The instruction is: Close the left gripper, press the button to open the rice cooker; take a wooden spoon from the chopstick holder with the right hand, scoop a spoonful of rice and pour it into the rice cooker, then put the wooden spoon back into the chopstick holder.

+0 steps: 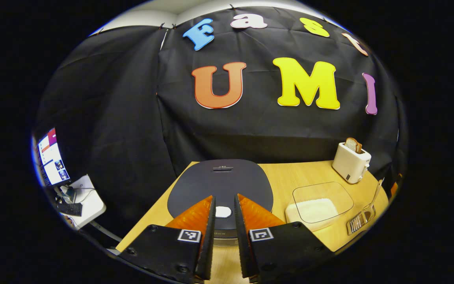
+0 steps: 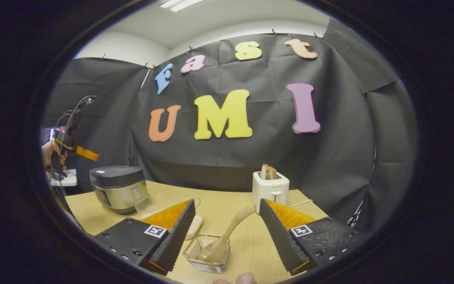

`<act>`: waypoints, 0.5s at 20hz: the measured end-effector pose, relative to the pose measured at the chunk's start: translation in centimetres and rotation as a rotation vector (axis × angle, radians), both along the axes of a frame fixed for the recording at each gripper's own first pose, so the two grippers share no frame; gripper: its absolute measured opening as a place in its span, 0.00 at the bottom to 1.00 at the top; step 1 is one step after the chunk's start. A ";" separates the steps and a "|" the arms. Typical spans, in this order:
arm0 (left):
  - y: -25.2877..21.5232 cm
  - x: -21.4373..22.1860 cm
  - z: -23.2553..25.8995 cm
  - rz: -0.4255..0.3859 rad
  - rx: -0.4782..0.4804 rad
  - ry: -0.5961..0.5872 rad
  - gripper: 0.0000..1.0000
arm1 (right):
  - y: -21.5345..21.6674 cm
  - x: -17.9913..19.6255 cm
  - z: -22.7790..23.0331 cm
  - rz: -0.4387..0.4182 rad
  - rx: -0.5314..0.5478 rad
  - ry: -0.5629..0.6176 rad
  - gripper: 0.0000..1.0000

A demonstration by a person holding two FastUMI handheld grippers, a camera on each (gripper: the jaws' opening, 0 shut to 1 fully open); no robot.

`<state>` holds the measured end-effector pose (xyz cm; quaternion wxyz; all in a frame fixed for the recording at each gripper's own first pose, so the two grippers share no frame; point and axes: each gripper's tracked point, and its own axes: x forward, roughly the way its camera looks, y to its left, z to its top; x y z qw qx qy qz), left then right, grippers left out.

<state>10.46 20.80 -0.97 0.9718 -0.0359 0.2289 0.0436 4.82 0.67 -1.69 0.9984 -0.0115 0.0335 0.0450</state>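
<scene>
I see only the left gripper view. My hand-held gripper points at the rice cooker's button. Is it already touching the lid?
Observer: No. The right gripper view shows the left hand-held gripper from the side. It hangs in the air, higher than the rice cooker, with a clear gap to the lid.
Operator: And the right one, does it hold the wooden spoon?
Observer: Not yet. The right hand-held gripper is open, with one finger on each side of the wooden spoon. The spoon leans in the chopstick holder.
</scene>
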 end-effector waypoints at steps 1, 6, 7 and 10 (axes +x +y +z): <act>0.1 0.7 -0.2 -0.001 -0.018 0.019 0.24 | -0.1 0.0 0.0 0.000 -0.007 0.001 0.97; 1.0 0.9 -4.0 -0.006 -0.009 0.249 0.03 | -1.5 0.2 0.3 -0.026 -0.011 -0.012 0.98; 1.1 1.1 -4.5 -0.001 -0.012 0.270 0.03 | -1.6 0.3 0.1 -0.028 -0.004 -0.008 0.97; 1.0 1.5 -5.1 -0.013 -0.017 0.285 0.03 | -2.0 0.5 -0.6 -0.030 0.001 0.011 0.97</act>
